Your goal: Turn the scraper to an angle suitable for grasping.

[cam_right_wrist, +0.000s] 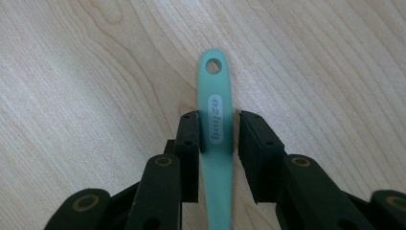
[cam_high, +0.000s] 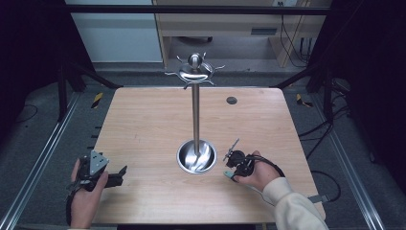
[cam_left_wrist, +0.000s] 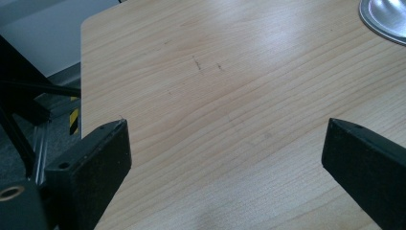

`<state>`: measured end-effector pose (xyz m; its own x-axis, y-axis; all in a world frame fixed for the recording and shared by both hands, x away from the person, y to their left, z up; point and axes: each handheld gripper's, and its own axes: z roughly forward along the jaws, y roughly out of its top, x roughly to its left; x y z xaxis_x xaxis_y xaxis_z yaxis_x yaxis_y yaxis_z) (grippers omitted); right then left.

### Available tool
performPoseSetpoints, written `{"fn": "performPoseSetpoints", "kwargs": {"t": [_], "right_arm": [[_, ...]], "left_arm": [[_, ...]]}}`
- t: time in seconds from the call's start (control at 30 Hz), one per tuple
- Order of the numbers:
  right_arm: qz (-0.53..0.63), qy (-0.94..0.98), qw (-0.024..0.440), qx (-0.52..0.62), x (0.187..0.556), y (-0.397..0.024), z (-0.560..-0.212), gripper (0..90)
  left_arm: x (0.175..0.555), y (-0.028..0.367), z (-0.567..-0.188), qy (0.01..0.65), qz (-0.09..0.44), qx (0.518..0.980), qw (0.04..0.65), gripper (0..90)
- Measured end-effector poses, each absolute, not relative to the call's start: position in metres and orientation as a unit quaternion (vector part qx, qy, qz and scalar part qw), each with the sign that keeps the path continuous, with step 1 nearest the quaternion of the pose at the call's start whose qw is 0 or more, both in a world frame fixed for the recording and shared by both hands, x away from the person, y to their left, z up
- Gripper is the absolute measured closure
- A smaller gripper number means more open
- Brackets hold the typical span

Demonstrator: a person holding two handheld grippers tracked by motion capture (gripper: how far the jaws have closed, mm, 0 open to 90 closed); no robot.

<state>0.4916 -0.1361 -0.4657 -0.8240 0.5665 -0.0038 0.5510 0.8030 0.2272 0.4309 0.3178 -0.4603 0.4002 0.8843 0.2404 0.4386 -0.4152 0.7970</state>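
Nearest you, your left hand-held gripper [cam_high: 116, 179] sits at the table's [cam_high: 143, 124] near left edge, its jaws spread wide apart with nothing between them. In the left gripper view they frame bare pale wood with fine grain and a few faint dark marks, and the table's rounded corner falls away to a grey floor and a yellow-and-black striped marker [cam_left_wrist: 73, 120].

On your right, a cream sleeve [cam_high: 292, 203] comes in over the near right of the table. Your right hand-held gripper [cam_high: 232, 165] is low over the wood. In the right gripper view its jaws flank a thin teal handle [cam_right_wrist: 216, 124]: the left jaw touches it, while a thin gap shows on the right, so they are nearly closed around it and you cannot tell whether it is gripped. The handle lies flat along the grain, with a hanging hole at its far end and a pale oval label with lettering too small to read.

Just beside that gripper, near the middle of the table, stands a shiny metal stand [cam_high: 196, 115]. Its round dished base [cam_high: 196, 158] rests on the wood, and an upright pole rises to a domed top with curved hooks [cam_high: 194, 72].

Farther back, a small dark round disc [cam_high: 231, 100] is set in the tabletop. Beyond the far edge lie grey floor, black frame bars, a pale wall panel, a light wooden desk [cam_high: 215, 28] and trailing cables at the right.
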Motion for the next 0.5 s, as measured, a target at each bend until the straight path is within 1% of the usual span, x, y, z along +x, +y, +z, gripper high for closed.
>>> {"fn": "performPoseSetpoints", "kwargs": {"t": [0.17,0.27,0.5], "right_arm": [[0.106,0.950,0.035,0.291,0.4923,-0.1356,-0.4671,70.6],[0.104,0.950,0.031,0.291,0.4926,-0.1351,-0.4671,73.2],[0.111,0.951,0.035,0.288,0.4922,-0.1381,-0.4641,74.1]], "left_arm": [[0.4308,0.3176,-0.4606,0.430,0.339,0.770,0.327,2.7],[0.4308,0.3172,-0.4608,0.429,0.339,0.771,0.327,2.7],[0.4309,0.3170,-0.4613,0.430,0.339,0.770,0.328,2.7]]}}
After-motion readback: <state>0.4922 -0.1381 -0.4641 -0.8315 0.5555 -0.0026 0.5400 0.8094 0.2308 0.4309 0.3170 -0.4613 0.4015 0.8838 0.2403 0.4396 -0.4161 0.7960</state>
